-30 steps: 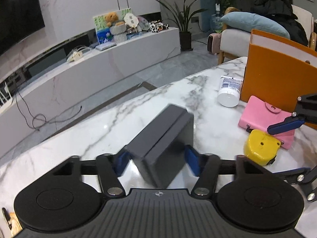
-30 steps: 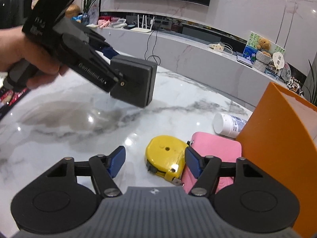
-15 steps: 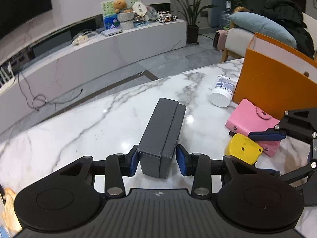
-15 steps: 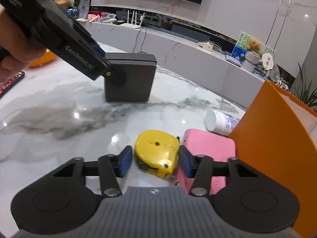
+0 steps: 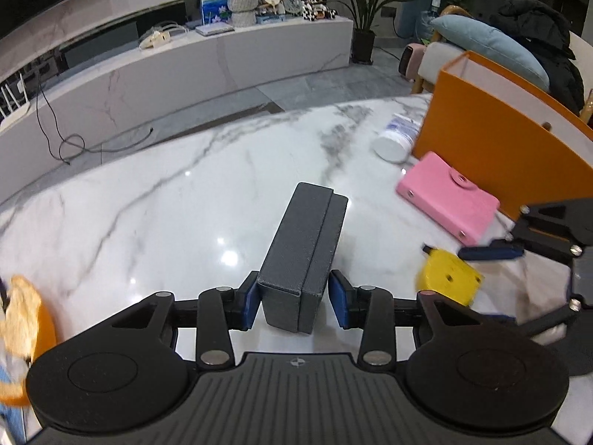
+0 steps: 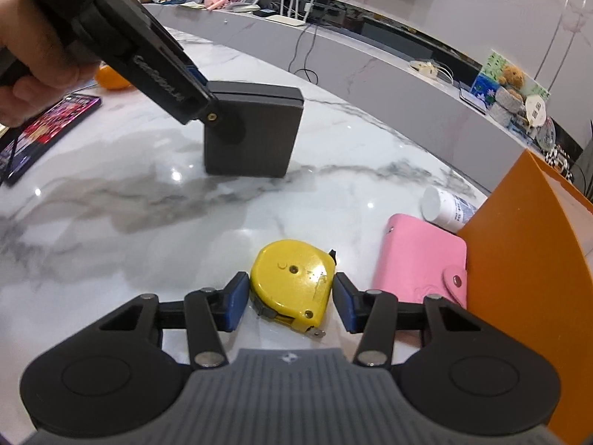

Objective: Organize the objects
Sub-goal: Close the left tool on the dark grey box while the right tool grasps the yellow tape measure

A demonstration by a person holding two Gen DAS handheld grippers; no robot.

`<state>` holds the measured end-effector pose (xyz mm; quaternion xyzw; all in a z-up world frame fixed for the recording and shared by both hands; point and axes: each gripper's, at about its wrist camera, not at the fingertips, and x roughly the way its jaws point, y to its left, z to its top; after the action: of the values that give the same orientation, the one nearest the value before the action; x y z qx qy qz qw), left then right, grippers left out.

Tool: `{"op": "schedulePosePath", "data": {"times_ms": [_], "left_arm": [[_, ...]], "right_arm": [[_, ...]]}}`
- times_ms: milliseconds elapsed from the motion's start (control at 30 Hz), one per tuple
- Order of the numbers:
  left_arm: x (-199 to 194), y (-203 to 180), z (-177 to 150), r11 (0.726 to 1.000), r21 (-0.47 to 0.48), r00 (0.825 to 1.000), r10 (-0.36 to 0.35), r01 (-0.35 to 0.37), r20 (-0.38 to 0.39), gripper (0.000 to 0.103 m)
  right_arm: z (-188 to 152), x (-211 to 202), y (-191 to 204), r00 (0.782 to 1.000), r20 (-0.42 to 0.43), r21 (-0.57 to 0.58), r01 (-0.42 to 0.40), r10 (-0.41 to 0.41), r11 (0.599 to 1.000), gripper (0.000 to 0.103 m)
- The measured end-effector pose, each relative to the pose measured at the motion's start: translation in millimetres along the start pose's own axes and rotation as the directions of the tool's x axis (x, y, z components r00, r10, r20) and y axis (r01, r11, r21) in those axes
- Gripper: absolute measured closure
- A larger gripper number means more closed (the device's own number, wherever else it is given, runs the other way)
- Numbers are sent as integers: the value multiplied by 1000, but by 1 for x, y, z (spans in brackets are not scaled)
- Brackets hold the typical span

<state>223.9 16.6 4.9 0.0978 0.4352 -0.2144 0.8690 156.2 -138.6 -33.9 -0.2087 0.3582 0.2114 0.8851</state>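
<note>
A black box stands on edge on the marble table. My left gripper is shut on its near end, one blue pad on each side. From the right wrist view, a hand holds that gripper against the same box. The yellow tape measure lies flat on the table, and my right gripper is shut on it, pads against its sides. In the left wrist view the tape measure shows at the right, under a blue finger of the right gripper.
An orange open box stands at the right, with a pink wallet and a lying white bottle against it. An orange fruit and a screen device lie at the left. The table's far edge curves behind.
Both pairs of jaws closed: the left on the black box, the right on the tape measure. The box, tilted and raised a second ago, now stands on the table.
</note>
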Motion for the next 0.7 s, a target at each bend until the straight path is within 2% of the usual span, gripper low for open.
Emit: {"op": "schedulePosePath", "data": {"times_ms": [133,200,300,333,600,700], "left_arm": [[-5,-14,-3,999,39,1000,5,-5,1,57],[-3,-20,-3,998,65,1000,14,-16,22,56],[2,-25,-3,993,115,999,22,-27,42,44],[5,-26,-4,992,119,999,29,-34,41,44],[21,-20,-4,994,107,998,8,-15,58,43],[27,-21,-3,994,108,999,6,-10,34,49]], "right_arm": [[-1,1,1,1000,15,4,1,-1,1000,50],[-1,3,-1,1000,15,29,2,-2,1000,40],[-2,7,-3,1000,19,51,2,-3,999,39],[-2,8,-4,1000,24,63,-2,1,998,39],[-1,14,-10,999,36,115,-38,34,993,39],[-1,14,-11,998,38,126,-45,40,991,40]]}}
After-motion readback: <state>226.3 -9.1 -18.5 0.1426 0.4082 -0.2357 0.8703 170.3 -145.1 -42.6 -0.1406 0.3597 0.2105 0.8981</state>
